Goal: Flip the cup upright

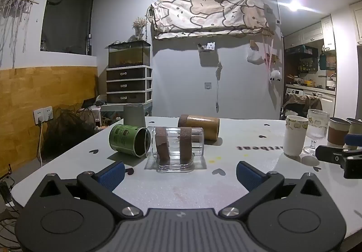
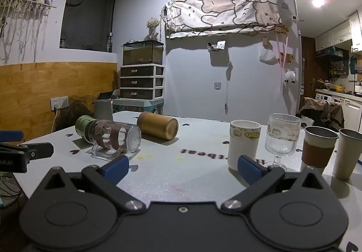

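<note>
A clear glass cup (image 1: 178,145) with two brown bands lies on its side on the white table (image 1: 181,188), straight ahead of my open, empty left gripper (image 1: 179,174). A green cup (image 1: 129,140) lies on its side just left of it, and a tan bamboo cup (image 1: 200,128) lies behind. In the right wrist view the clear cup (image 2: 117,138), green cup (image 2: 84,126) and bamboo cup (image 2: 158,125) lie to the left. My right gripper (image 2: 183,167) is open and empty, next to an upright white cup (image 2: 243,145).
Upright at the right stand a ribbed stemmed glass (image 2: 281,138), a brown-sleeved cup (image 2: 319,146) and a grey cup (image 2: 346,153). A grey upright cup (image 1: 134,114) stands at the table's far left edge. The right gripper's finger (image 1: 339,158) shows at the left view's right edge.
</note>
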`<state>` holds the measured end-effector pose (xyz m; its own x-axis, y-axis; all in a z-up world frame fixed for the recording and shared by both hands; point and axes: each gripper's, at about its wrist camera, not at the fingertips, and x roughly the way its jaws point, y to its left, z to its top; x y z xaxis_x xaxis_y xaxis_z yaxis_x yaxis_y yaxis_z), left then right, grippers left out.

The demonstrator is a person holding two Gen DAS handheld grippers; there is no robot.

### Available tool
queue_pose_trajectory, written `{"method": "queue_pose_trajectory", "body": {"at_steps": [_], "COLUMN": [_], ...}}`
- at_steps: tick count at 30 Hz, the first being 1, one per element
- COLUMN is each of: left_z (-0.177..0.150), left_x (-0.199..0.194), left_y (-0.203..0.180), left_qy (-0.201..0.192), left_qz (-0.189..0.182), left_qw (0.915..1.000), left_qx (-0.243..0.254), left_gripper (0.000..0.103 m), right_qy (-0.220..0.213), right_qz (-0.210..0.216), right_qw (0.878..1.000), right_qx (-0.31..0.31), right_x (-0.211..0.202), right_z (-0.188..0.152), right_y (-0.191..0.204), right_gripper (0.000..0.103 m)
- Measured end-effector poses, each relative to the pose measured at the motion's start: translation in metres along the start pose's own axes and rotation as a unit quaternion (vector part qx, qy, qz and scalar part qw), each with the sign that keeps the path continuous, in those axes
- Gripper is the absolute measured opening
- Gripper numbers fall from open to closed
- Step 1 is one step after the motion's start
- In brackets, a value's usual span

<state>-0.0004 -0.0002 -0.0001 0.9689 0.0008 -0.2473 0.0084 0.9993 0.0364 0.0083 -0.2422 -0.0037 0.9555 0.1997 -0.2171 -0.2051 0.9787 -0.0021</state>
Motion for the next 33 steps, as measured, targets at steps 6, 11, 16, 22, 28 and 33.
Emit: {"method": "queue_pose_trajectory", "body": {"at_steps": [6,11,16,22,28,33], "left_z": [0.0002,0.0003,0.0003,0.0004,0.0004,0.0004], "left_x": [0.0005,0.0005,0.0006,0.0006,0.0006,0.0005], "left_y": [0.0001,0.0002,0.0005,0.0006,0.0007,0.0008], "left_qy": [0.005,0.006,0.006,0.006,0.007,0.007], "left_qz": [0.000,0.000,-0.001,-0.001,-0.001,-0.002], "left_qw": [1.0000,1.0000,1.0000,1.0000,1.0000,1.0000], "left_qx": [-0.001,-0.003,-0.004,-0.005,-0.006,-0.006], "left_gripper": [0.103,0.103,0.103,0.103,0.103,0.103], "right_qy": [0.001,0.001,0.001,0.002,0.002,0.002], "right_qz": [0.001,0.001,0.001,0.001,0.001,0.001], "right_qw": [1.000,1.000,1.000,1.000,1.000,1.000], "right_qx": [0.001,0.002,0.002,0.002,0.002,0.002], "right_x": [-0.0004,-0.0008,-0.0009,-0.0012,-0.0017,-0.0017], "right_z": [0.0003,0.0004,0.0005,0.0007,0.0012,0.0017], "right_y": [-0.0001,-0.0001,0.0000,0.0003,0.0005,0.0007], "right_gripper": [0.103,0.103,0.103,0.103,0.103,0.103]}}
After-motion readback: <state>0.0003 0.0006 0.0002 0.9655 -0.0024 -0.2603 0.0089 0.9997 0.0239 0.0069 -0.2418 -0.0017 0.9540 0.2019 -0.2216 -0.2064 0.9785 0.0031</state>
